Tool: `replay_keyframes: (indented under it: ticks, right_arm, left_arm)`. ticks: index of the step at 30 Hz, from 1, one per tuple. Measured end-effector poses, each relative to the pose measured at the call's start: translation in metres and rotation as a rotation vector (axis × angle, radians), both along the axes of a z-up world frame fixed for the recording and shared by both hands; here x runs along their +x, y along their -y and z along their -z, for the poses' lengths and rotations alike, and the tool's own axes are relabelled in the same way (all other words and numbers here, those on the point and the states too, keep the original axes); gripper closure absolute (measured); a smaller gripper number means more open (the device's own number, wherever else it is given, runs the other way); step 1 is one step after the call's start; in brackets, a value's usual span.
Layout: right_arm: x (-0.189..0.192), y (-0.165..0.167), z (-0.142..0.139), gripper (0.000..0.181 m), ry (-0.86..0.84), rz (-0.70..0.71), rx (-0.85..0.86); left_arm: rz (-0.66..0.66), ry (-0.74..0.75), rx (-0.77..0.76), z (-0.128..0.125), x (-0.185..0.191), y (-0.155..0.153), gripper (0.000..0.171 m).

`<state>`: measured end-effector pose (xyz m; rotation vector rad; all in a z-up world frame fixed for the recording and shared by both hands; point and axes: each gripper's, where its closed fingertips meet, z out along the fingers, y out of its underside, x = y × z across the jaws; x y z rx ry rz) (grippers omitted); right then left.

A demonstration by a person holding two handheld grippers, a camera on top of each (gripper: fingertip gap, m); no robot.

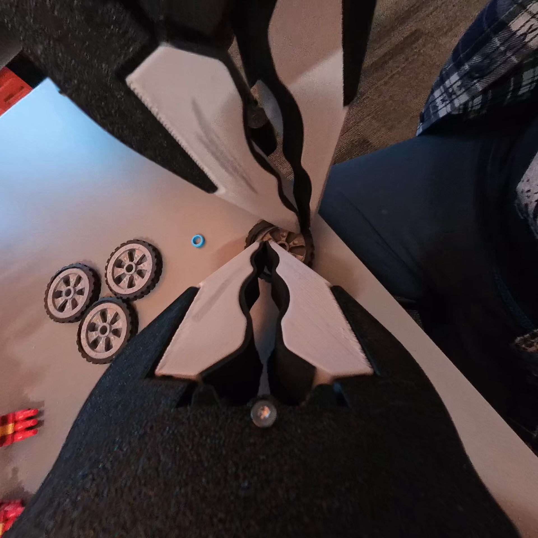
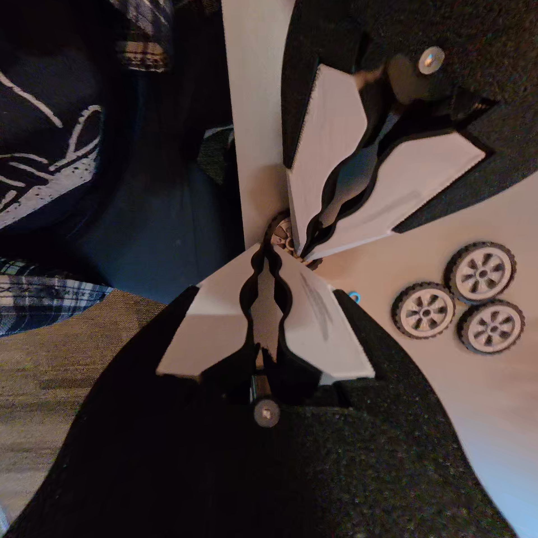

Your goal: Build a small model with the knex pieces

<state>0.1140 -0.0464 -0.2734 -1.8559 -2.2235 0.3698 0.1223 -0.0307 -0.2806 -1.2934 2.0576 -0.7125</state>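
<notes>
Both tools met over a single toy wheel (image 1: 286, 243) lying close to the near edge of the white tabletop (image 1: 87, 203). The left tool (image 1: 266, 244) was closed down to a narrow gap with its tips against the wheel's rim and hub, seemingly pinching it, likely to steady it. The right tool (image 2: 266, 250) came in from the opposite side, its fingers nearly together and its tips at the same wheel; whether it truly gripped the wheel could not be told. Three more wheels (image 1: 103, 294) lay flat in a tight cluster well apart on the tabletop, and a small blue ring (image 1: 198, 240) sat between them and the held wheel. Red parts (image 1: 19, 426) rested at the tabletop's far edge.
</notes>
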Motion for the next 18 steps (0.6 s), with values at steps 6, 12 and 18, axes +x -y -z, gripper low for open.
replay_keyframes:
  ticks: [6,12,18]
  right_arm:
    - [-0.003,0.003,0.0,0.181,-0.019,-0.02,-0.043]
    - [-0.005,0.009,0.002,0.181,-0.062,-0.01,-0.003]
    - [-0.008,0.014,0.003,0.181,-0.064,-0.032,0.089]
  left_arm:
    - [0.011,-0.002,-0.01,0.0,-0.001,0.002,0.171]
    - [0.024,-0.002,-0.005,0.0,-0.001,0.004,0.171]
    - [0.043,-0.005,-0.012,0.0,0.0,0.009,0.171]
